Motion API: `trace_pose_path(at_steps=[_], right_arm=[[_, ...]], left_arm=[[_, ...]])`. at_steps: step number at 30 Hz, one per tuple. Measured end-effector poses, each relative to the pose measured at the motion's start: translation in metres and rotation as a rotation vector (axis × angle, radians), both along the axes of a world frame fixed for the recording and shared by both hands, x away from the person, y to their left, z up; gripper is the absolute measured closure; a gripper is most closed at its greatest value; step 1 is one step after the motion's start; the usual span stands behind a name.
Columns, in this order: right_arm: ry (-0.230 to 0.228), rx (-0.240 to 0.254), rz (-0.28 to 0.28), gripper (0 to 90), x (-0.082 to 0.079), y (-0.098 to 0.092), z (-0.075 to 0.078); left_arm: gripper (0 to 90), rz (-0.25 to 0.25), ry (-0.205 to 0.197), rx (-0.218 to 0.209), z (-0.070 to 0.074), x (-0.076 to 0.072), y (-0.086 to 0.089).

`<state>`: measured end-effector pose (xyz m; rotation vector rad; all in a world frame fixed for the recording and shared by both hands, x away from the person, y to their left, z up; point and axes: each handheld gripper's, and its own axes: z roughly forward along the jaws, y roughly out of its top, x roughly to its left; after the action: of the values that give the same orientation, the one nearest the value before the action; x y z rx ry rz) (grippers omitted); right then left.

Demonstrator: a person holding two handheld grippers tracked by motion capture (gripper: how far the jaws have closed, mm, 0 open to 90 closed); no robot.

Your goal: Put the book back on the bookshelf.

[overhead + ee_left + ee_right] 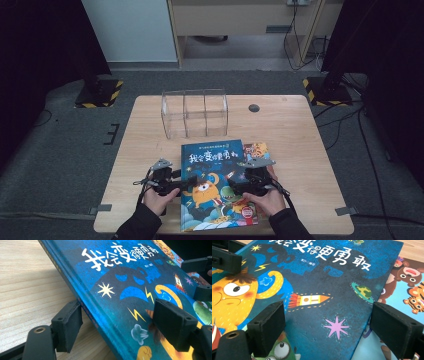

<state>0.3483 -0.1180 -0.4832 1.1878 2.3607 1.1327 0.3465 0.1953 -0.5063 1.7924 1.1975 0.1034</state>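
Two sleeved forearms are seen at the near edge of the tabletop (125,150), each hand carrying tongs. A blue picture book (215,180) is laid near the front middle, its cover marked with white characters, a yellow one-eyed monster, a green creature, a rocket, stars and lightning bolts. Its long axis is run from near to far, with the title at the far end, tilted slightly. A second book (257,149), bright with cartoon bears and tigers, is partly covered beneath its right side.

The left tongs (172,185) are held wide apart at the blue book's left edge: one jaw is set outside the spine on the bare wood, the other over the cover; the edge appears raised off the wood. The right tongs (240,187) are likewise spread wide across the right edge, one jaw above the cover, the other above the second book. Firm contact cannot be told.

Farther back, a clear three-compartment plastic holder (195,114) is stood, with a dark round hole (254,108) to its right.
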Motion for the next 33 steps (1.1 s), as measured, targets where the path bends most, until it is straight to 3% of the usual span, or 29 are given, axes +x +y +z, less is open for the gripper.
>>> trace_pose_path(at_steps=[8, 16, 27, 33], right_arm=[[-0.002, 0.000, 0.015, 12.8, 0.002, 0.003, 0.000], [-0.005, -0.005, 0.022, 12.9, 0.002, 0.007, 0.000], [-0.003, 0.000, 0.036, 13.1, 0.001, 0.011, 0.000], [-0.007, -0.003, 0.038, 13.3, 0.001, 0.012, 0.000]], left_arm=[[23.2, 0.001, 0.010, 0.007, 0.001, -0.002, 0.004], [19.1, -0.011, 0.033, -0.025, -0.003, 0.001, 0.004], [19.2, 0.001, 0.065, 0.018, 0.004, -0.003, 0.006], [18.8, -0.014, 0.064, -0.008, 0.000, -0.001, 0.009]])
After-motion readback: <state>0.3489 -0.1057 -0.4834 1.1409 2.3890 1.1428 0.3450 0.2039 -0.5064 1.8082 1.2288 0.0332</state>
